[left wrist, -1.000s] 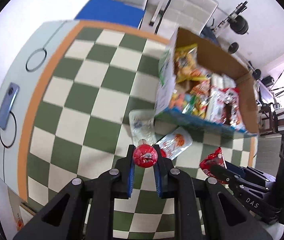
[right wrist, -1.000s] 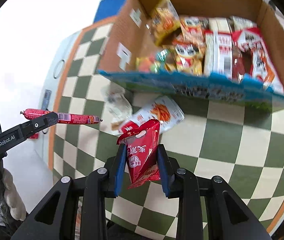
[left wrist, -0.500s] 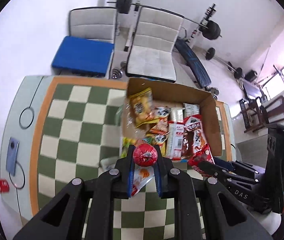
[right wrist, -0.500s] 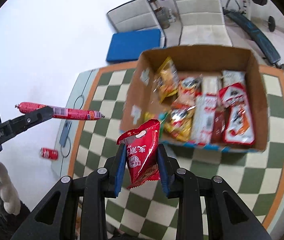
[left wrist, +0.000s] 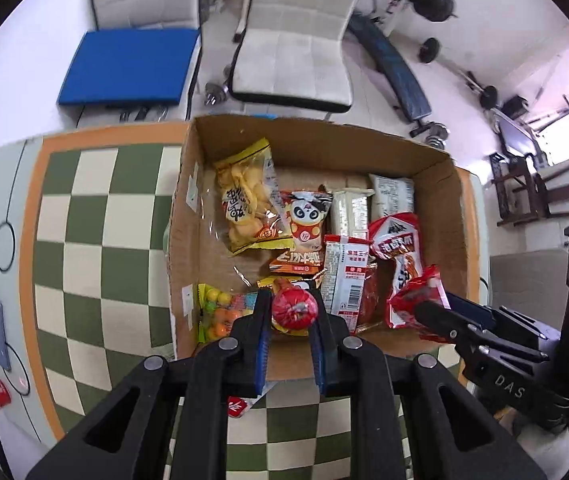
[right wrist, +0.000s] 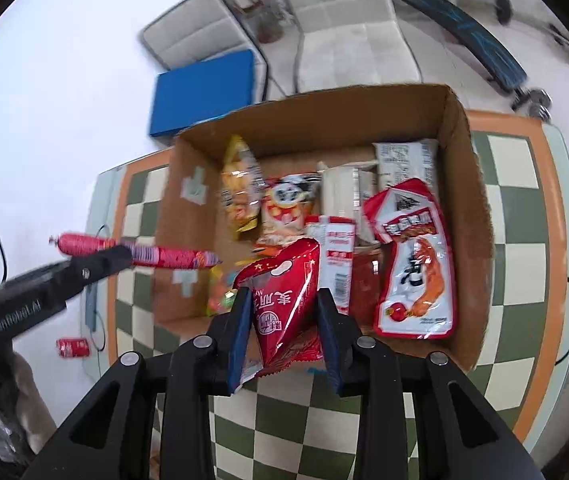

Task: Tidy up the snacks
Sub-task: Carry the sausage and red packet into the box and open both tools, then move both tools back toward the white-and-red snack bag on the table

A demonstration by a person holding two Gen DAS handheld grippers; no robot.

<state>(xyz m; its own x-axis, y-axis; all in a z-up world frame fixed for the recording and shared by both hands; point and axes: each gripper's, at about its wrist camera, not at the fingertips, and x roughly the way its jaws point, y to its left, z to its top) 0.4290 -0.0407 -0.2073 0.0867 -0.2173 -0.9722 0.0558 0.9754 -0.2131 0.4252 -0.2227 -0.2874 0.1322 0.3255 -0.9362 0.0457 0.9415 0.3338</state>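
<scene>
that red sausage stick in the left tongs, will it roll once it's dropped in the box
Probably: the sausage stick looks round and smooth-skinned, so it may roll or slide. It juts sideways from the left tongs without sagging, so it seems fairly stiff. Packets in the cardboard box should stop it.

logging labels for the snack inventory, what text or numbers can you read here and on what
"DAS": right gripper body, seen from the left wrist camera.
"GenRobot.AI": left gripper arm, seen from the right wrist camera, blurred.
Red snack packet, sausage stick, packets in the cardboard box: printing there, too blurred to read.
</scene>
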